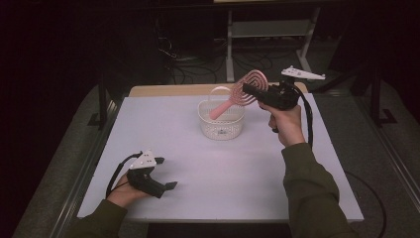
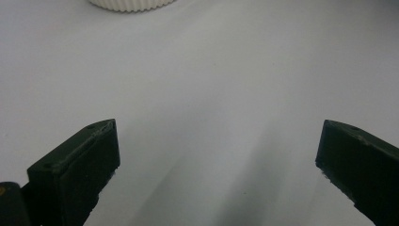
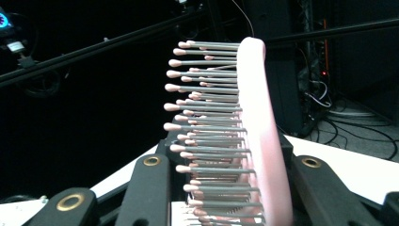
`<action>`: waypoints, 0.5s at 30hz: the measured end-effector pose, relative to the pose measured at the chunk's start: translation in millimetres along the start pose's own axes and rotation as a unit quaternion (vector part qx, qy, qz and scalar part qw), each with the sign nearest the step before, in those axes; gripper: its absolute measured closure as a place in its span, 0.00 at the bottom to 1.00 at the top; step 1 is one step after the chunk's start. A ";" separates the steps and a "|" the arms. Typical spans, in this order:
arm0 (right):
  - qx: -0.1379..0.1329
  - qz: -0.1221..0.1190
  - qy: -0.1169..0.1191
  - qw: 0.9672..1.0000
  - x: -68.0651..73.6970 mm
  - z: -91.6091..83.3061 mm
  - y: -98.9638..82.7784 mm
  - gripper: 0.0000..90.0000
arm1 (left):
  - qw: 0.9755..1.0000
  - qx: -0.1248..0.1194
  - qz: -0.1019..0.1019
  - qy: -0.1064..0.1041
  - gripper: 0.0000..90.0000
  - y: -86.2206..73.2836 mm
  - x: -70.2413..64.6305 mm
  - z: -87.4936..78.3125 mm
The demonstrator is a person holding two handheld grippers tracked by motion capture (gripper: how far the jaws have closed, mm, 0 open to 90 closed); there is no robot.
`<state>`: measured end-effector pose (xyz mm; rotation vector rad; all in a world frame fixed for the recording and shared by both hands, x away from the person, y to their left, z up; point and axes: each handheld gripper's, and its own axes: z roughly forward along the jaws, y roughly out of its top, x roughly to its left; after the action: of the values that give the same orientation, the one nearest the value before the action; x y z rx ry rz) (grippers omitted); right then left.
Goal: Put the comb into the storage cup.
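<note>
Two grippers are at work over a white table (image 1: 277, 183). The right gripper (image 1: 253, 91), held up at about one o'clock from the table's middle, has its jaws clamped on the head of a pink brush (image 1: 242, 92). The brush is in the air, tilted, with its handle slanting down toward seven o'clock so that its tip hangs over the mouth of a white basket (image 1: 221, 124); whether the tip touches the rim cannot be told. In the right gripper view the brush (image 3: 256, 122) stands on edge between the black jaws, its grey, pink-tipped bristles pointing to nine o'clock. The basket stands at about twelve o'clock on the table. The left gripper (image 1: 166, 189) rests low at eight o'clock, well apart from the basket, its jaws spread wide with bare table (image 2: 211, 94) between them.
</note>
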<state>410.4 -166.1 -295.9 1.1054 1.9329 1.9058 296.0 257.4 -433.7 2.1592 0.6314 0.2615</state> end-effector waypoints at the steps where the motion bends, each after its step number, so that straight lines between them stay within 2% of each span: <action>1: 0.000 0.000 -0.003 1.000 -0.9 1.6 -1.0 0.69 | 1.000 0.000 0.000 0.000 0.00 0.0 0.0 -0.1; 15: 0.008 0.015 -0.021 1.000 -8.8 24.5 -17.2 0.69 | 1.000 0.000 -0.004 0.004 0.00 -0.4 0.4 -0.3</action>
<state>425.7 -150.8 -318.4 1.1770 1.9224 1.8698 296.1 257.9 -433.9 2.1557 0.6440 0.2654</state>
